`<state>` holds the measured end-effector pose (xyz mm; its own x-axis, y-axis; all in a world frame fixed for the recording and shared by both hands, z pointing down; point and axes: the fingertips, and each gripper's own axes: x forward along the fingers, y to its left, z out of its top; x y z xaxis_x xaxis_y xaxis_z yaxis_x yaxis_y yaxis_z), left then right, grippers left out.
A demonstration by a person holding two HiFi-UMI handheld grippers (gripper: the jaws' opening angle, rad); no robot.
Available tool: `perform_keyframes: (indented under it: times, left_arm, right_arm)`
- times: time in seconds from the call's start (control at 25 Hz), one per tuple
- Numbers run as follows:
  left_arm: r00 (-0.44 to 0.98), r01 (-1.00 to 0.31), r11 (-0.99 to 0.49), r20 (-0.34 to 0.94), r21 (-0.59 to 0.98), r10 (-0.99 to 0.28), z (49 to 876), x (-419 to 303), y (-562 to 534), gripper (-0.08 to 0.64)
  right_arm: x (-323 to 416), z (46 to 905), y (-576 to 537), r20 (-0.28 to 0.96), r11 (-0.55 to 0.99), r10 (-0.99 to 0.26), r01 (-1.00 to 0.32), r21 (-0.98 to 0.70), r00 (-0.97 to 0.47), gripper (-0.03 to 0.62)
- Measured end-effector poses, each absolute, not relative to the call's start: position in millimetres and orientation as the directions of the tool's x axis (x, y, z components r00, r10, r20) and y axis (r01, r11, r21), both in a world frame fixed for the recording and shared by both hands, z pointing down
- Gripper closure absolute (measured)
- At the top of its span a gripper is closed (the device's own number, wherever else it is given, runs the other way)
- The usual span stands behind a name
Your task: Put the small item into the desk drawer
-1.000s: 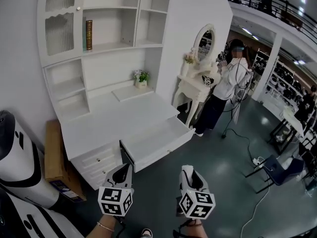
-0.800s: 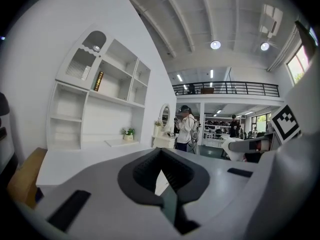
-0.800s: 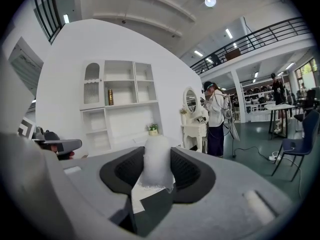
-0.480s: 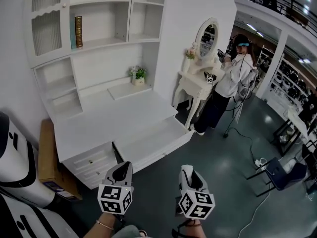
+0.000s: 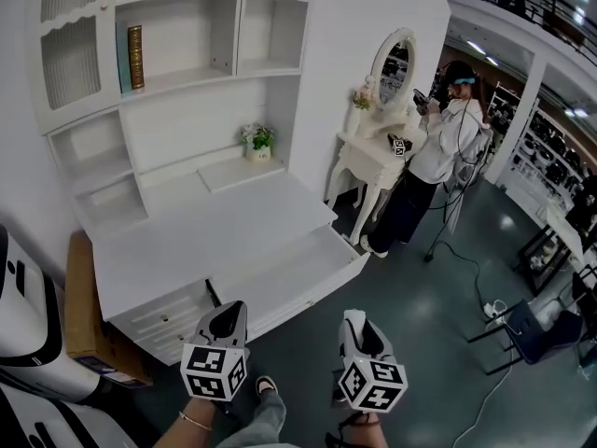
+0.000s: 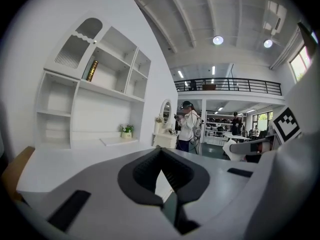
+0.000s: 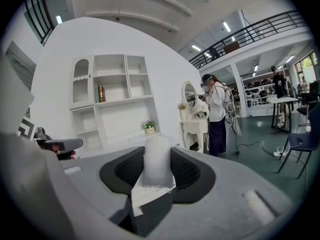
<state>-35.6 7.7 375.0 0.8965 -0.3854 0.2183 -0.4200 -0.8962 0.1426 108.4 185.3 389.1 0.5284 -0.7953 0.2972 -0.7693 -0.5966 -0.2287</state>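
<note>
The white desk (image 5: 201,241) has its wide drawer (image 5: 298,292) pulled open, and no contents show inside. My right gripper (image 5: 354,318) hovers above the floor in front of the drawer, a little to its right. It is shut on a small white foam-like item (image 7: 158,160) that stands up between the dark pads. My left gripper (image 5: 230,309) is held beside it, over the drawer's left front corner in the head view. Its jaws meet at the tips with nothing between them. Both grippers point toward the desk.
A hutch holding a book (image 5: 136,56) and a potted plant (image 5: 255,142) rises behind the desk. A cardboard box (image 5: 82,297) stands at its left. A person (image 5: 434,161) is next to a white vanity table (image 5: 368,161) on the right. A dark chair (image 5: 524,323) and cables sit on the floor.
The head view has swung so the desk sits lower and further left. A foot now shows beneath the grippers. Both grippers keep their place and grip.
</note>
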Motion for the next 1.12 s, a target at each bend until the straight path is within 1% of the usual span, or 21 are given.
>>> perform_keyframes:
  times: [0.4,0.68,0.92,1.12]
  left_arm:
    - [0.916,-0.379,-0.91,0.209,0.168,-0.343,367,65,-61,0.563]
    - [0.917,-0.381,-0.907,0.201,0.178,-0.345,366,126,-113,0.563]
    - [0.903,-0.411,-0.892,0.222,0.19,-0.369,381,157,-153,0.563]
    - [0.876,-0.46,-0.865,0.258,0.199,-0.407,396,168,-173,0.563]
  right_arm:
    - [192,374,110,0.295,-0.595,-0.794,-0.779,-0.199,0.532,0.426]
    - [255,371,50,0.309,-0.579,-0.8,-0.797,-0.173,0.515,0.426]
    - [291,380,3,0.325,-0.552,-0.814,-0.816,-0.174,0.481,0.426]
    - [312,394,-17,0.358,-0.535,-0.816,-0.827,-0.172,0.454,0.426]
